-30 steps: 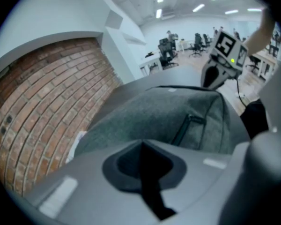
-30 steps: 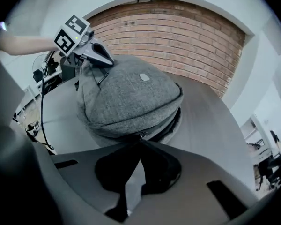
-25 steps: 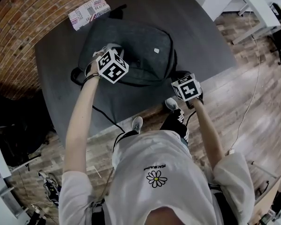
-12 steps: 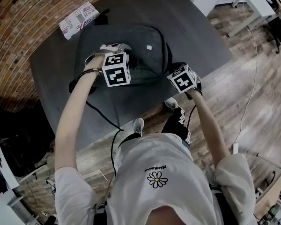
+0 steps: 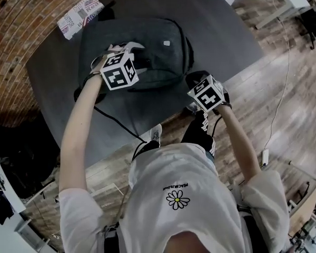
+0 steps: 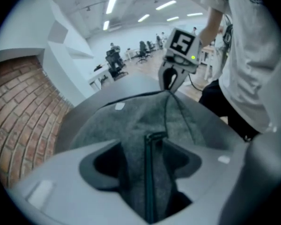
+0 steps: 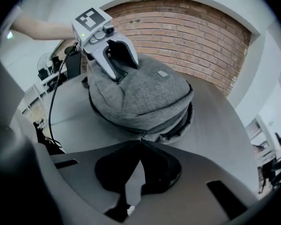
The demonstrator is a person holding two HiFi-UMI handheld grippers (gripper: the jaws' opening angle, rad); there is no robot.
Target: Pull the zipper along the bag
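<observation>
A grey fabric backpack lies flat on the dark table. My left gripper hovers over its left part and points steeply down. In the left gripper view the left gripper has its jaws wide apart after opening and easing in slightly. Bag fabric and a dark zipper line lie between them, unpressed. My right gripper sits at the bag's near right edge. In the right gripper view the right gripper is shut, tips pinching the small metal zipper pull.
A printed packet lies on the table behind the bag, near the brick wall. A black cable runs from the left gripper across the table to its near edge. The person's shoes stand on the wooden floor below that edge.
The left gripper has rolled and shifted a little leftward over the bag. The right gripper stays at the bag's near right edge.
</observation>
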